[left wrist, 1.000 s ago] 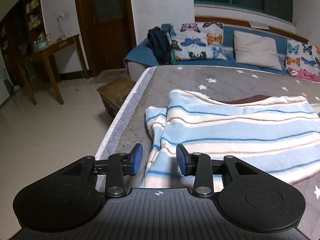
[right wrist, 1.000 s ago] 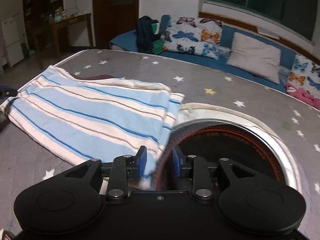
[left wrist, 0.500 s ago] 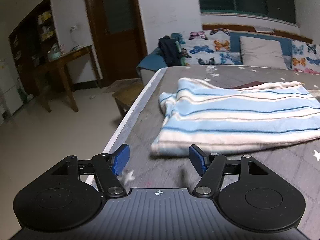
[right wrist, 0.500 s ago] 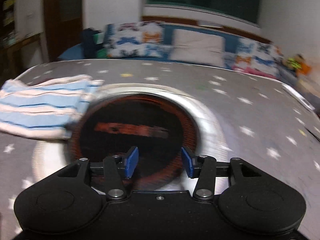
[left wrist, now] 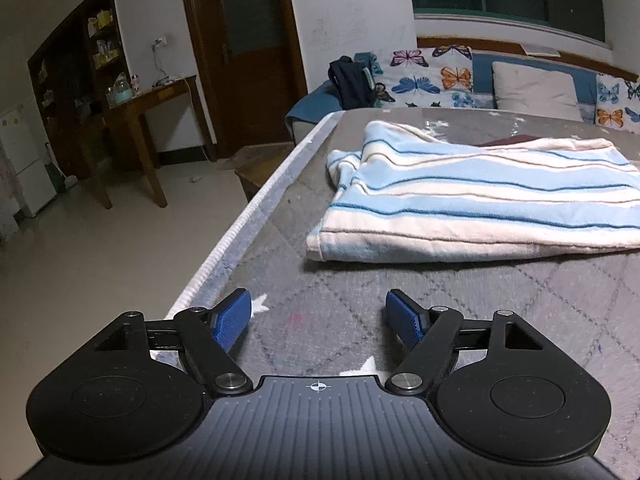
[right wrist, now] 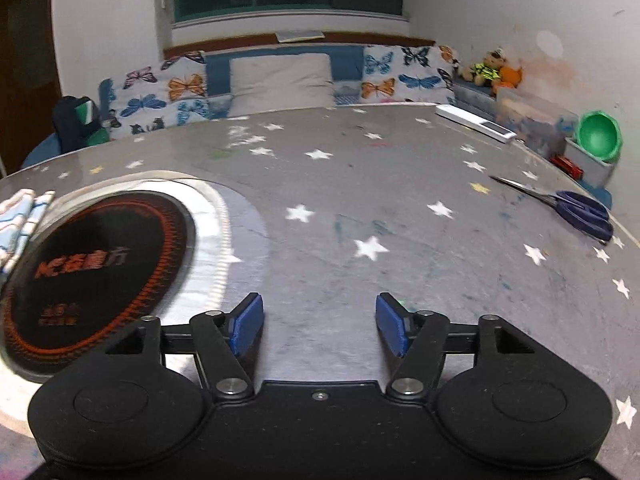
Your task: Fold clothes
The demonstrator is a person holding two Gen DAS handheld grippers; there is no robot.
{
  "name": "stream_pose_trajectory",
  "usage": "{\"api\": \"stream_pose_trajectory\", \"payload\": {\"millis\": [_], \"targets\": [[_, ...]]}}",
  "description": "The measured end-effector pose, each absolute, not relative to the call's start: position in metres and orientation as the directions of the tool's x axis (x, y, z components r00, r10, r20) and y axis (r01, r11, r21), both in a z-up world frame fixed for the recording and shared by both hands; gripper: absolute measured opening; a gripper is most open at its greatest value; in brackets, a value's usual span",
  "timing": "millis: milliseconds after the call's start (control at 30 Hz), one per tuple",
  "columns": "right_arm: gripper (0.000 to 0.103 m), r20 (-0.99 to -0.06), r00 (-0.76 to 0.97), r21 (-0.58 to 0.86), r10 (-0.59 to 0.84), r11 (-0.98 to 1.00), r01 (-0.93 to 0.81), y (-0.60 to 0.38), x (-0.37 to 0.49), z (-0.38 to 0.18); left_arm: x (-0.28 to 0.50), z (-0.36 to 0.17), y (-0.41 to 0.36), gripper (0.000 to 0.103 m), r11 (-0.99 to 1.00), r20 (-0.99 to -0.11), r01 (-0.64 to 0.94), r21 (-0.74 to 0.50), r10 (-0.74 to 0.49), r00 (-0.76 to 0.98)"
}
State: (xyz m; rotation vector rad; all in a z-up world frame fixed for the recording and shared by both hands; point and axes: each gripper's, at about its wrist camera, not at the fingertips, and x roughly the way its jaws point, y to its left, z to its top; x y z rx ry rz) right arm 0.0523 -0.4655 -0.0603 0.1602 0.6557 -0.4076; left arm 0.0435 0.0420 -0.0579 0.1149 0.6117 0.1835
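The left gripper point(left wrist: 318, 316) is level and low, its blue pads point(left wrist: 232, 318) spread wide apart with nothing between them. The right gripper point(right wrist: 319, 322) matches it (fingers equally splayed, gripping nothing).

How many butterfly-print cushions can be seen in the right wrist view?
2. One butterfly-print cushion leans against the back wall left of the plain grey pillow; the other butterfly-print cushion leans right of it. More may be hidden behind the pillow.
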Motion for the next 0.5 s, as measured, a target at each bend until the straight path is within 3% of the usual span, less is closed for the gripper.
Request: {"api": "stream_pose_trajectory", "payload": {"millis": [167, 233, 500], "targets": [[0.089, -0.624, 0.710, 0.013, -0.327, 0.904, 0.428, -0.4715, 0.0475, -0.0597, 0.0436, -0.0599, 0.0437, 0.083, 0.978, -0.566, -0.142, 0.155, 0.205, 0.799], [0.102, -0.623, 0.706, 0.012, -0.337, 0.898, 0.439, -0.4726, 0.0465, -0.0613, 0.0451, -0.0607, 0.0483, 0.085, 0.978, -0.566, -0.138, 0.158, 0.204, 0.799], [0.103, -0.618, 0.711, 0.024, -0.335, 0.897, 0.442, -0.4774, 0.0519, -0.0667, 0.0458, -0.0615, 0.0496, 0.091, 0.978, -0.572, -0.144, 0.148, 0.204, 0.795]]}}
